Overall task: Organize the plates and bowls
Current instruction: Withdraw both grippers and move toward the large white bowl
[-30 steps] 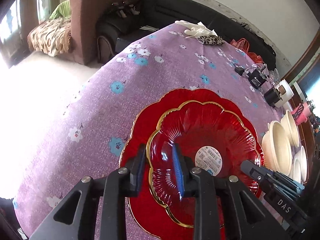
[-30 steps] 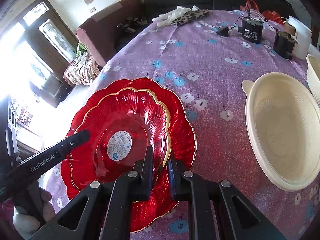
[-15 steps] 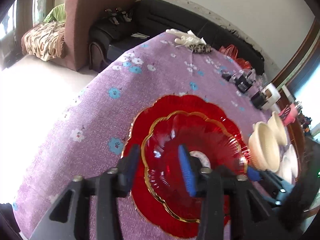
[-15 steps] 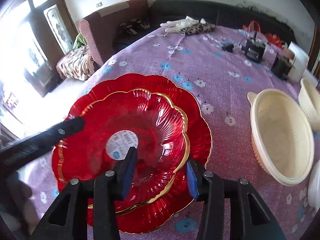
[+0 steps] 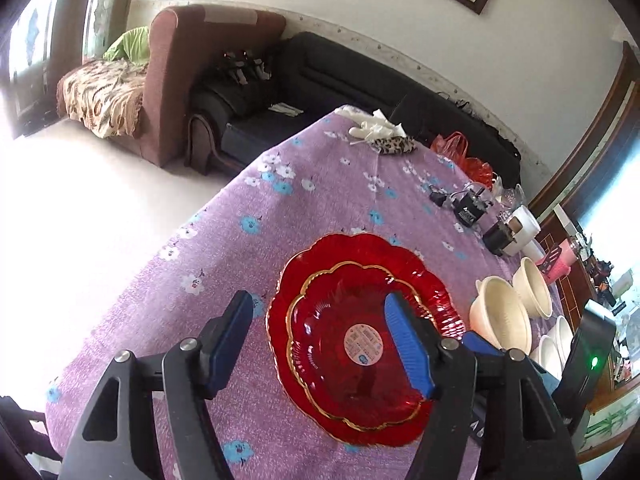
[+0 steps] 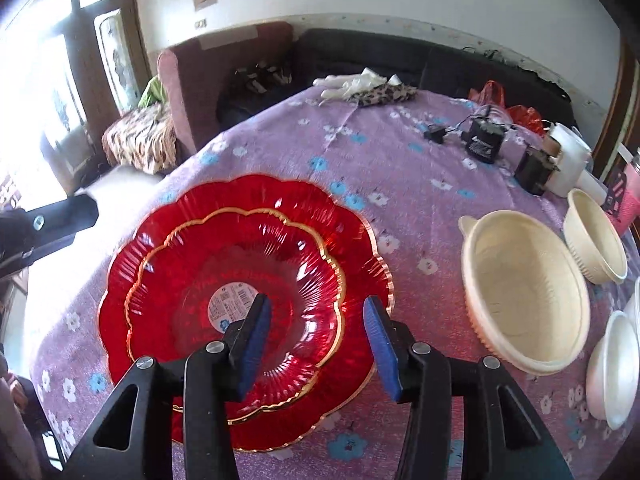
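**A:** What do you have from the left wrist?

**B:** My left tool (image 5: 320,334) hangs above the surface (image 5: 320,200), which wears a purple cloth with blue and white flowers. Its blue-padded jaws stand wide and are opening, and they grip nothing. Below them lies the smaller red scalloped glass plate with a gold rim (image 5: 340,344), nested inside the larger red scalloped glass plate (image 5: 360,248). A round white sticker (image 5: 363,344) sits in the smaller plate's middle. To the right of the plates stand two cream plastic bowls (image 5: 500,316), side by side, and beyond them white bowls (image 5: 554,344) at the edge of the picture. The tip of my right tool (image 5: 476,340) peeks out behind my left tool's right finger.

**A:** And from the right wrist?

**B:** My right tool (image 6: 316,336) is over the near right part of the stacked plates. Its jaws are moderately wide and opening; the pads touch neither plate. The smaller plate (image 6: 248,280) rests centred on the larger one (image 6: 248,196), both flat on the cloth. The big cream bowl with a small handle tab (image 6: 524,292) stands near the plates' right side, apart from them. A smaller cream bowl (image 6: 596,236) is behind it and a white bowl (image 6: 612,364) in front. At the far side I see a black power adapter (image 6: 486,140) and white gloves (image 6: 352,82). A finger of my left tool (image 6: 60,216) reaches in from the left edge.
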{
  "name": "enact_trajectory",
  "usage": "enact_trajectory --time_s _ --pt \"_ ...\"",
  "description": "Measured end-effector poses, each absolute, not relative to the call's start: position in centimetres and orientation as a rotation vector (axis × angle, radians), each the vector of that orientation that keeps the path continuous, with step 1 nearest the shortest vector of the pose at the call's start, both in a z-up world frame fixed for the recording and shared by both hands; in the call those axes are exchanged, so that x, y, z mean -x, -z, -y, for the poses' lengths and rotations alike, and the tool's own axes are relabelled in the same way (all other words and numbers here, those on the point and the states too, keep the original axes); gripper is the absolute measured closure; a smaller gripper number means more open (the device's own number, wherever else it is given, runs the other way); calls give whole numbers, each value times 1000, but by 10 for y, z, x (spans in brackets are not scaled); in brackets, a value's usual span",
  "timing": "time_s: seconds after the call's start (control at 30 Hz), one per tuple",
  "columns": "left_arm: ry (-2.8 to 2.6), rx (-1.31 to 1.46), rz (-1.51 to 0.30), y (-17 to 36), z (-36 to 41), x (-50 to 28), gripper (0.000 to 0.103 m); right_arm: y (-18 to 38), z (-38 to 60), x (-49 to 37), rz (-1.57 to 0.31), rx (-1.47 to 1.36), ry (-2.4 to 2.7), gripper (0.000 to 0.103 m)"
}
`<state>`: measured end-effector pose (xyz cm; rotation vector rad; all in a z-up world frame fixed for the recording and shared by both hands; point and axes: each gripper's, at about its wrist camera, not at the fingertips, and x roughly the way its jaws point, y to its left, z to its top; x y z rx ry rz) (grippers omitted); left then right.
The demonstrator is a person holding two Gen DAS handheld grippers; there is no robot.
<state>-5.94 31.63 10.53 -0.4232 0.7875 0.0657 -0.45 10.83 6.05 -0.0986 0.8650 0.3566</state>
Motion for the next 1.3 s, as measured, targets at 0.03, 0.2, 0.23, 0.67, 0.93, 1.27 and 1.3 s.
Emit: enact_trajectory --time_s 0.03,0.2,0.23,0.67,0.93,1.27,1.3 --pt "-63 417 -779 -108 -314 63 34 -63 -104 6 -860 80 -355 51" --pt "-62 342 -725 -124 -289 81 30 -76 -71 19 -825 1 -338 51" --pt "-63 323 -711 -127 -283 84 29 -77 -65 22 -820 -7 -335 50" --pt "33 148 -661 -145 -195 98 20 -75 96 79 -745 -119 -136 46" --pt "113 95 -722 -127 -143 90 20 -73 198 101 -727 -207 48 45" --pt "209 -17 -787 -105 -72 86 20 -55 254 87 -767 -335 124 45" --pt "213 -34 -790 -103 -66 87 20 -51 258 83 -775 -359 123 45"
